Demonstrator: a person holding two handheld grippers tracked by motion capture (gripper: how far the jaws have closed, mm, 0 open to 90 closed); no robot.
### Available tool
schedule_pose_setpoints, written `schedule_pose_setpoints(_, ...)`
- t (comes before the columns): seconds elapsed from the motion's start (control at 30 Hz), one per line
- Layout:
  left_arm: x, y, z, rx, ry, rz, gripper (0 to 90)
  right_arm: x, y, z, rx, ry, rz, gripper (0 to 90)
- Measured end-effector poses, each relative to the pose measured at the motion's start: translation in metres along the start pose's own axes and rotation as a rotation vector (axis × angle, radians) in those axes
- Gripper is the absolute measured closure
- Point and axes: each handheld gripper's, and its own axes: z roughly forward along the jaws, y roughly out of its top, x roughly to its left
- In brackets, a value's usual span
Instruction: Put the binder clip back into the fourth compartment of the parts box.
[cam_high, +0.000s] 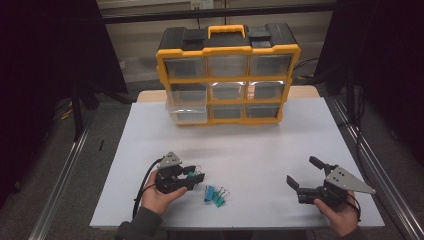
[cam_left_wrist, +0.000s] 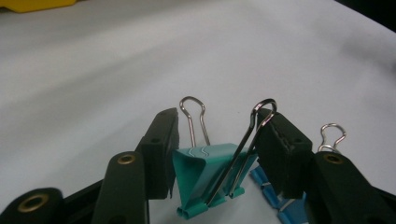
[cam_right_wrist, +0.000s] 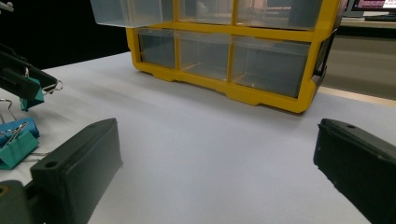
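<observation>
- I see my left gripper (cam_left_wrist: 217, 149) clamped on a teal binder clip (cam_left_wrist: 210, 175), wire handles pointing up along the jaws
- My right gripper (cam_right_wrist: 215, 172) gapes wide, holding nothing

One yellow-and-black plastic organiser cabinet (cam_high: 228, 75) stands on the one white surface (cam_high: 250, 150), and it has nine clear plastic drawers in three rows of three; one of them, the lower-left clear drawer (cam_high: 187, 111), sticks out from the frame. One yellow carry handle (cam_high: 226, 31) sits on the cabinet's top. Binder clips are harder to count: one teal metal binder clip (cam_left_wrist: 205, 175) sits between the fingers of the left gripper, and a small cluster of teal and blue binder clips (cam_high: 215, 194) lies on the surface, at least three, the exact number unclear. Two hand-held grippers are present.
</observation>
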Motion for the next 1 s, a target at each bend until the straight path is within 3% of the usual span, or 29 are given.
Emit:
schedule_pose_setpoints(0.37, 0.010, 0.032, -0.023, -0.031, -0.010, -0.015, 50.5, 0.000, 0.000, 0.000, -0.004, 0.006, -0.005, 0.4)
schedule_pose_setpoints(0.5, 0.012, 0.046, -0.028, -0.052, -0.031, -0.031, 50.5, 0.000, 0.000, 0.000, -0.003, 0.003, -0.004, 0.4)
schedule_pose_setpoints(1.0, 0.016, 0.093, -0.041, -0.065, -0.035, 0.007, 50.5, 0.000, 0.000, -0.001, 0.001, 0.004, 0.002, 0.4)
